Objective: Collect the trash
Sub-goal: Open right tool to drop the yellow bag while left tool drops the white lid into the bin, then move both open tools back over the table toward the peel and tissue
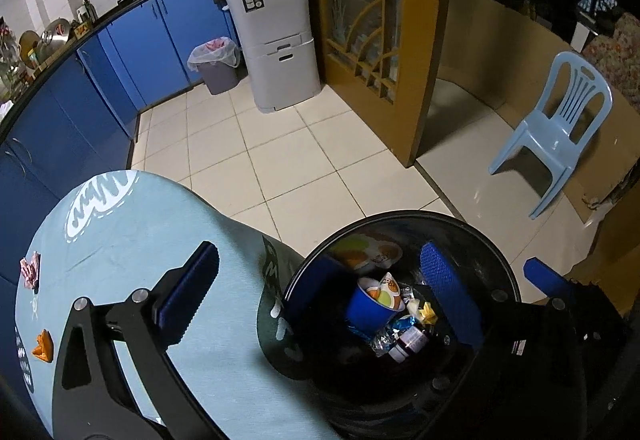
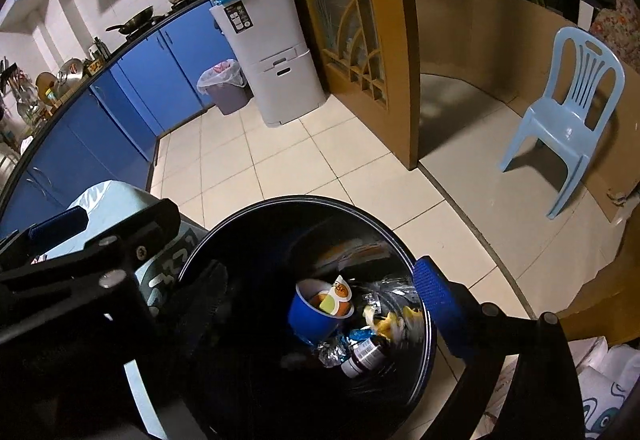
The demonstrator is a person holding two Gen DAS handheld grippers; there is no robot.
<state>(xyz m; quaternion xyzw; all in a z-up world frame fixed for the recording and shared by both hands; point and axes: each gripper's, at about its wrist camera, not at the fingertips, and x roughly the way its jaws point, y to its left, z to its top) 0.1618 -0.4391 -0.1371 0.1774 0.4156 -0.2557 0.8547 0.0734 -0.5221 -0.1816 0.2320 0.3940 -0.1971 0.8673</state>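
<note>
Trash sits mostly inside the black bin [image 1: 404,216], which stands on the floor hard against the edge of the round surface [image 1: 132,224] with the light blue cloth. Landmark for everything below: the bin.

In the bin:
- blue paper cup [image 1: 370,308] on its side near the middle, mouth up, with a printed lid or wrapper tucked at its rim
- crumpled foil wrapper [image 1: 384,340] and a small dark bottle [image 1: 408,344] just below the cup
- yellow wrapper [image 2: 390,322] right of the cup, blurred in the right wrist view, so probably just dropped and not yet settled
- flat printed packaging against the far inner wall

Left hand-held gripper [image 1: 320,304]: jaws wide apart, nothing between them. One finger is over the surface left of the bin, the other over the bin mouth, so it straddles the rim; reads as a release pose.

Right hand-held gripper [image 2: 320,316]: jaws also spread, nothing pinched, aimed down into the bin mouth. Pointing steeply down makes sense, since released pieces fall straight in rather than onto the rim.

Still outside the bin, on the surface well to its left: a crumpled pink-and-white wrapper [image 1: 31,269] and an orange scrap [image 1: 43,346]. My read: task partly done, those two remain. Both look light and thin, so they need a low, flat pinch against the cloth.
</note>
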